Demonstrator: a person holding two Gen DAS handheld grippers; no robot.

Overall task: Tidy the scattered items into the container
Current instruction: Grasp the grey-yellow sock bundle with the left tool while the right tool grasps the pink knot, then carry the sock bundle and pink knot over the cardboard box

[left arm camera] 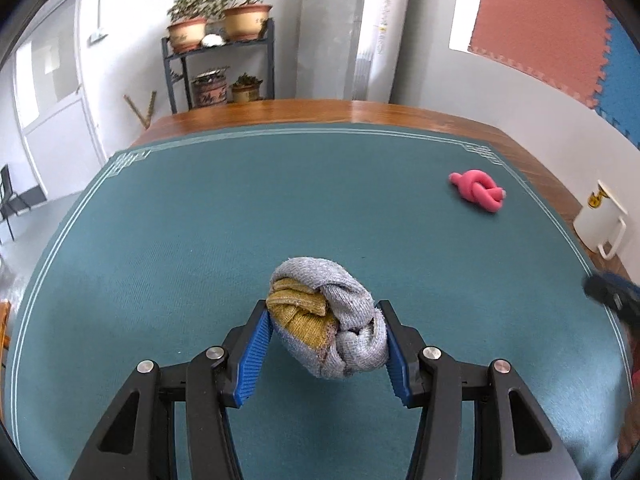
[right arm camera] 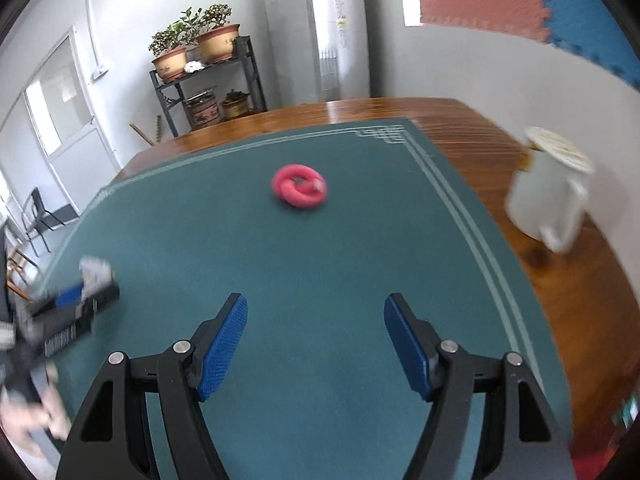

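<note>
Wooden table [left arm camera: 360, 110] topped with a teal mat [left arm camera: 200, 240], white line border. Grey-white walls. Black metal shelf [left arm camera: 224, 46] in the corner with potted plants [left arm camera: 244, 14]. Red and blue foam tiles [left arm camera: 540, 20] on right wall. Window [right arm camera: 60, 96] at left, daylight.

The right wrist view is motion-blurred: the pink knotted toy [right arm camera: 299, 185] and white mug [right arm camera: 546, 194] smear. The left gripper [right arm camera: 86, 294] is a blur at the frame's left edge.

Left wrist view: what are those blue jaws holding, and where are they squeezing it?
A rolled-up grey and yellow sock bundle, pinched at its two opposite sides. The right gripper holds nothing.
</note>
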